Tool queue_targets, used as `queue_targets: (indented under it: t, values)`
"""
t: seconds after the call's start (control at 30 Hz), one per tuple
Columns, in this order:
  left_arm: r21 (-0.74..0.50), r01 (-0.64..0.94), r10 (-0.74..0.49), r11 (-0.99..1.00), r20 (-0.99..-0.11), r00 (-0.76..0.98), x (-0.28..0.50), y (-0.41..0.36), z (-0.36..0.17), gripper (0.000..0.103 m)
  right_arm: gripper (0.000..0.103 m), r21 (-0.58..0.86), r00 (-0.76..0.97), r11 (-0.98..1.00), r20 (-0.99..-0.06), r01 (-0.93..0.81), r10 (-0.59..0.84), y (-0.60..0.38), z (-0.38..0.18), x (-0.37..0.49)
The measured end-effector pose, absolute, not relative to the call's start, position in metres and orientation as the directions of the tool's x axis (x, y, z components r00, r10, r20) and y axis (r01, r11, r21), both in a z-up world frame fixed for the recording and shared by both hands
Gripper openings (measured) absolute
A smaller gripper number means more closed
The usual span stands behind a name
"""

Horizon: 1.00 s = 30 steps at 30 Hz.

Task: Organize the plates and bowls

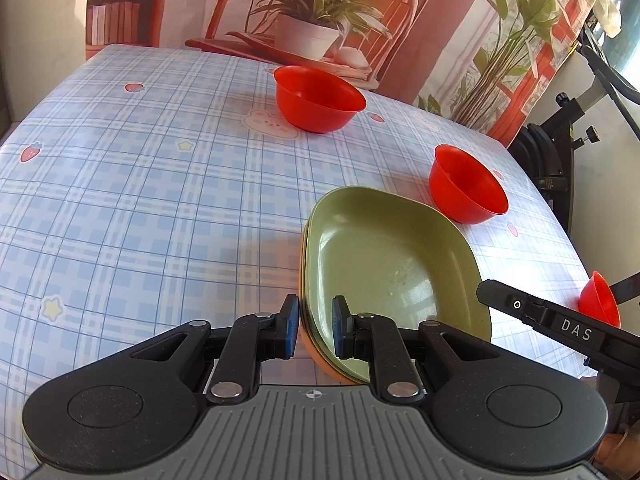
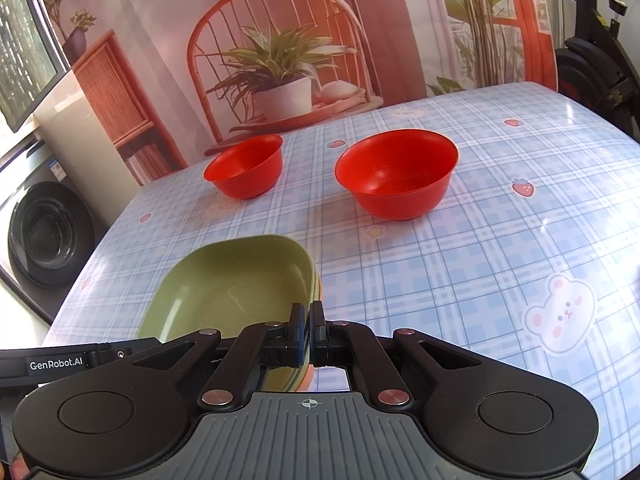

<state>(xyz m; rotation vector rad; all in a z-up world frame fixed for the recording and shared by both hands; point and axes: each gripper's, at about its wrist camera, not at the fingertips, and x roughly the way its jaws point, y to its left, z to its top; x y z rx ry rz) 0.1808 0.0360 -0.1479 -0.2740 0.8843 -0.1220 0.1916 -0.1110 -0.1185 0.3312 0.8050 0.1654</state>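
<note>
Fingers of the left gripper [image 1: 314, 330] straddle the stacked plates' [image 1: 384, 264] left rim, apart; the right gripper [image 2: 308, 334] clamps their right rim. Plates look stacked on the bench [image 1: 140, 184]; three red bowls [image 2: 396, 172] remain scattered, unstacked.

Behind your table [image 2: 500, 240], dressed in blue plaid cloth with bears and strawberries, hangs a printed backdrop [image 2: 280, 40] of a rattan chair and potted plant; a washing machine [image 2: 44, 236] stands under a sunlit window [image 2: 20, 40].
</note>
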Motion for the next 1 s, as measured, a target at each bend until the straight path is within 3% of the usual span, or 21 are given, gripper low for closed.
queue_targets:
  t: [0.2, 1.0]
  values:
    - [-0.284, -0.006, -0.214, 0.959, -0.738, 0.640, 0.180, 0.037, -0.146, 0.017, 0.011, 0.321, 0.697, 0.947, -0.671, -0.033, 0.252, -0.107, -0.111, 0.189]
    - [-0.422, 0.030, -0.290, 0.906, -0.568, 0.770, 0.175, 0.081, -0.052, 0.017, 0.016, 0.345, 0.819, 0.937, -0.551, 0.048, 0.161, -0.170, -0.046, 0.200]
